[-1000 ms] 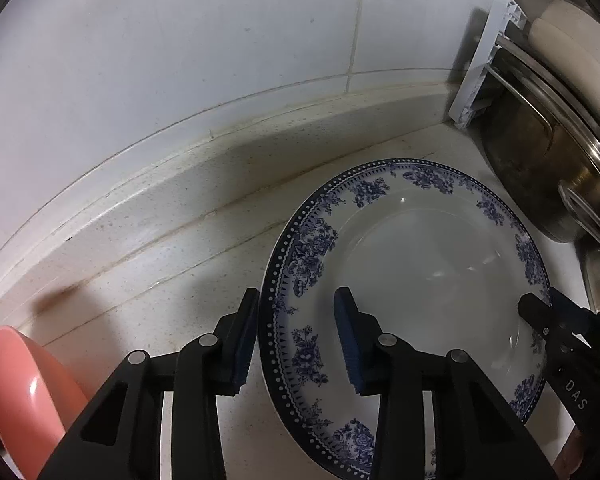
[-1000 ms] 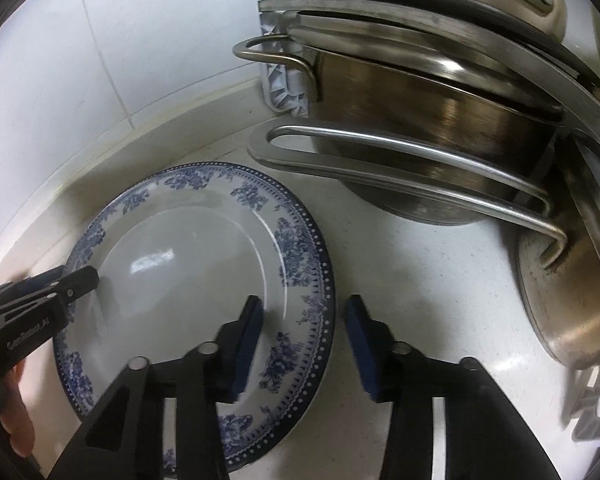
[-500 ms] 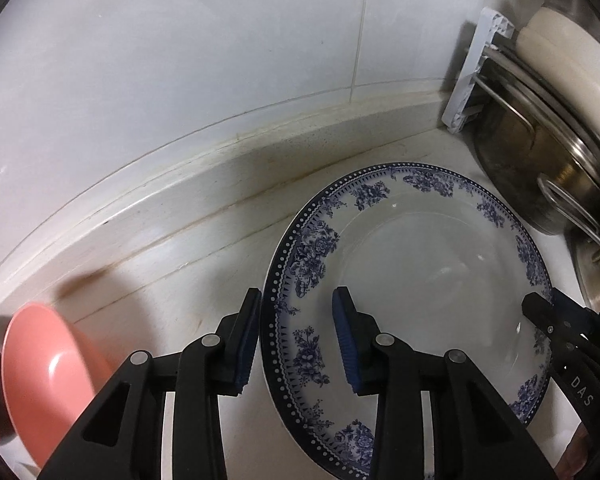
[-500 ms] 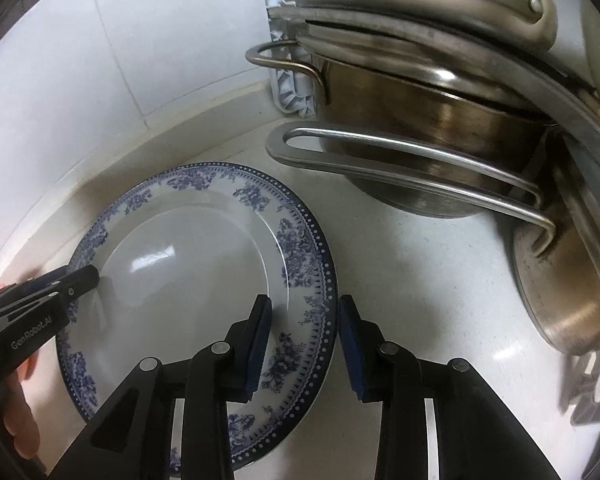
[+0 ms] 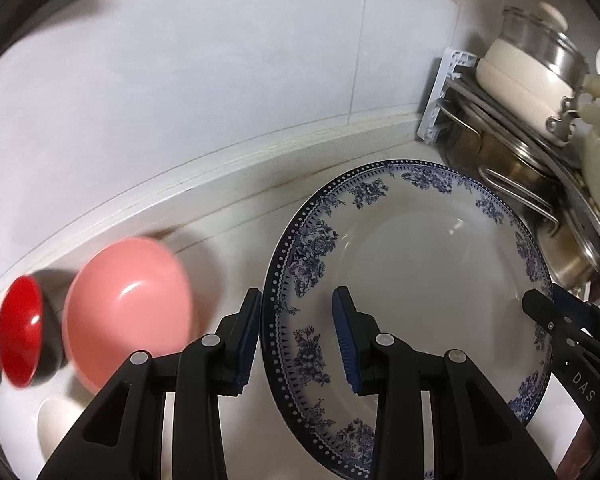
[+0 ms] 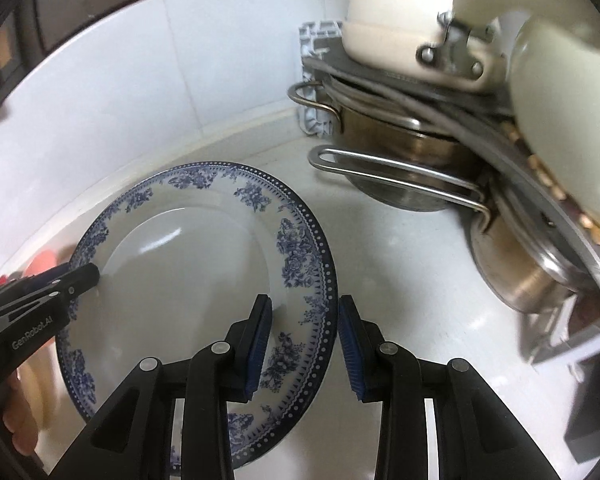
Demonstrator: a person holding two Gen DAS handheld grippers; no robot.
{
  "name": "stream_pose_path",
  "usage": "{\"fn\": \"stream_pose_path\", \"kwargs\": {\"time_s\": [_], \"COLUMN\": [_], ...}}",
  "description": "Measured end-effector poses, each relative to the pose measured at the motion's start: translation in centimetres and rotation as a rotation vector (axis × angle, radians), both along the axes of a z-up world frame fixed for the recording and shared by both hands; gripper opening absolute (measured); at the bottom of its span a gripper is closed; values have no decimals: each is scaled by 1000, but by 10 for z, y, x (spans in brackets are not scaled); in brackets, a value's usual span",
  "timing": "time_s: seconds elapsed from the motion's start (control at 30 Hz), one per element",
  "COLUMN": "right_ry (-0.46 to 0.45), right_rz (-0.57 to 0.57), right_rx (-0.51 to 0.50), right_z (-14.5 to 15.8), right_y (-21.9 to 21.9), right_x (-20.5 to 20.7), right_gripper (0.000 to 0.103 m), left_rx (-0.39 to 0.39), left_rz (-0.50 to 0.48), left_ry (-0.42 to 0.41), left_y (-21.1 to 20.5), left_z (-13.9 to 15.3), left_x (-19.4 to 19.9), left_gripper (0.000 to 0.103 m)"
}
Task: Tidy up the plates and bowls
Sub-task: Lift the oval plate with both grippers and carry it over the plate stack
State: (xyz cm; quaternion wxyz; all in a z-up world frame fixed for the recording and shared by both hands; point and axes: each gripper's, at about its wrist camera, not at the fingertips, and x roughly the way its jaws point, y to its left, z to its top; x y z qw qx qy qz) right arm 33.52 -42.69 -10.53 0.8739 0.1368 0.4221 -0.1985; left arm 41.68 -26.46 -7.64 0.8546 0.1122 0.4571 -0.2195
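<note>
A large round ceramic plate (image 5: 428,272), glossy white with a dark blue floral band and a dotted edge, is held up off a pale speckled stone counter (image 6: 400,264) by two black plastic grippers. The left gripper (image 5: 296,334) straddles the plate's left rim, one blue ribbed pad outside the rim and the other on the inner face; its jaws are narrowed onto the rim. The right gripper (image 6: 304,338) clamps the opposite rim in the same way, one pad over the flowered border and one outside the edge.

To the left of the plate, on the counter, sits a smooth matte pink bowl (image 5: 128,312), blurred, and further left a smaller shiny red bowl (image 5: 20,332) with a dark outside.

To the right, a white plastic rack (image 5: 444,96) stands against the glossy white tiled wall (image 5: 220,92). Steel pots (image 6: 404,148) with looped wire handles are stacked there, and a cream enamel pot (image 5: 520,80) with a glass lid sits above them.
</note>
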Motion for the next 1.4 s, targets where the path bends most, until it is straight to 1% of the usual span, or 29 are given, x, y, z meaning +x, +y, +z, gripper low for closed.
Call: {"fn": "stream_pose_path", "kwargs": {"time_s": [0.17,0.27,0.47,0.57,0.73,1.1,1.4], "right_ry": [5,6,8,8,2,-15,-18], "right_rz": [37,64,128,157,224,398,518], "right_rx": [-7,-11,-3,-9,-17,-19,-20], "right_z": [16,22,33,35,45,57,64], "right_y": [29,46,88,104,149,241,304], "right_x": [-20,-29,-60,-65,-84,-102,-112], "right_gripper": [35,35,35,35,35,35,35], "left_rx": [-8,-8,-7,-10,-9,2,7], "left_rz": [28,62,109,144,215,386,488], "left_ry": [-23,-36,-42,-38,-55,-76,-75], "left_y": [41,66,115,145,194,296,363], "left_z": [15,21,31,35,42,56,57], "left_x": [-22,-34,-59,-73,-94,-136,-166], "left_gripper": [36,36,36,36,36,36,37]}}
